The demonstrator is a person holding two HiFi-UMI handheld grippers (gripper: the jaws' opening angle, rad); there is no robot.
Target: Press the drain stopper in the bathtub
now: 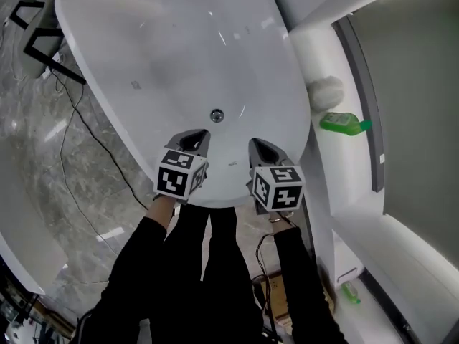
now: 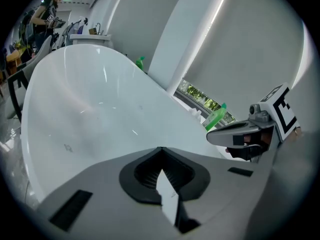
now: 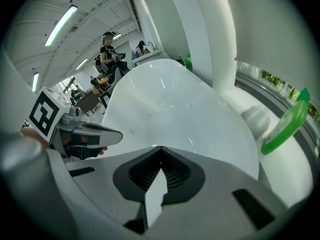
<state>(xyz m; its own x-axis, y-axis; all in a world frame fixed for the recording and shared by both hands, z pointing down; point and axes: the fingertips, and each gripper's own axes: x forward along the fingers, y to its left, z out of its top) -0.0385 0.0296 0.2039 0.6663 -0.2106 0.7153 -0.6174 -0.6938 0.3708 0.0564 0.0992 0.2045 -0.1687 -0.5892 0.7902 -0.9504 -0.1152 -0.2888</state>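
The round metal drain stopper [image 1: 216, 115] sits in the floor of the white bathtub [image 1: 143, 41], near its close end. Both grippers hover over the tub's near rim, short of the stopper. My left gripper [image 1: 197, 138] is below and left of it, my right gripper [image 1: 262, 147] below and right. In each gripper view the jaws meet at the tip with nothing between them: left gripper [image 2: 160, 149], right gripper [image 3: 160, 148]. The stopper does not show in either gripper view. Each gripper view catches the other gripper beside it: the right gripper [image 2: 245, 134] and the left gripper [image 3: 85, 134].
A green bottle [image 1: 344, 123] and a white round object [image 1: 326, 90] rest on the ledge right of the tub, under a window. A black stand [image 1: 43, 41] and a cable [image 1: 86, 131] lie on the marble floor at left. People stand far behind the tub [image 3: 107, 51].
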